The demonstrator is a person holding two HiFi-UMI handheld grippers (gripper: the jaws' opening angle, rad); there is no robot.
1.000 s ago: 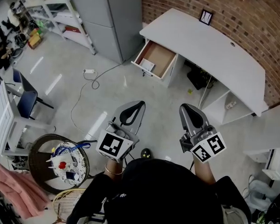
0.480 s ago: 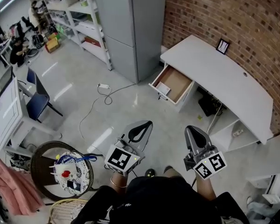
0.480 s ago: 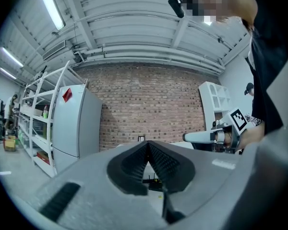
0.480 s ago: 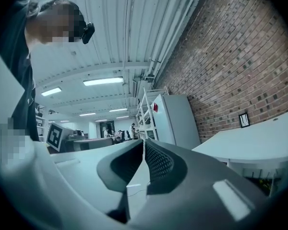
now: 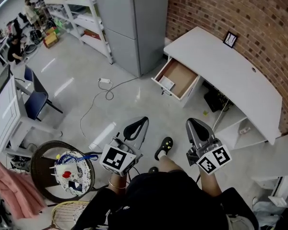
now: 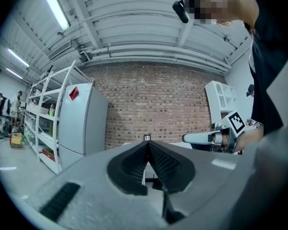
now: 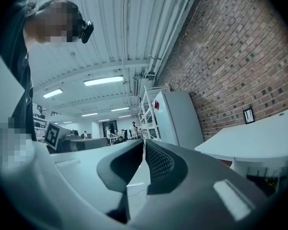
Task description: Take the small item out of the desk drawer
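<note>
The white curved desk (image 5: 221, 66) stands against the brick wall at the upper right. Its drawer (image 5: 181, 74) is pulled open toward the floor. A small white item (image 5: 167, 84) lies at the drawer's front end. My left gripper (image 5: 140, 122) and right gripper (image 5: 192, 124) are held side by side low in the head view, well short of the drawer, both shut and empty. The left gripper view shows its jaws (image 6: 147, 143) meeting at the tips, with the right gripper (image 6: 216, 138) off to the side. The right gripper view shows its closed jaws (image 7: 144, 141) beside the desk (image 7: 259, 138).
A grey cabinet (image 5: 134, 23) and white shelving (image 5: 81, 13) stand left of the desk. A white cable (image 5: 104, 81) trails over the floor. A blue chair (image 5: 33, 99) and a round stand (image 5: 62, 169) with small things are at the left. The person's shoe (image 5: 164, 147) is forward between the grippers.
The view has shifted as the person steps toward the desk, and a shoe now shows between the grippers. Both grippers stay shut and side by side.
</note>
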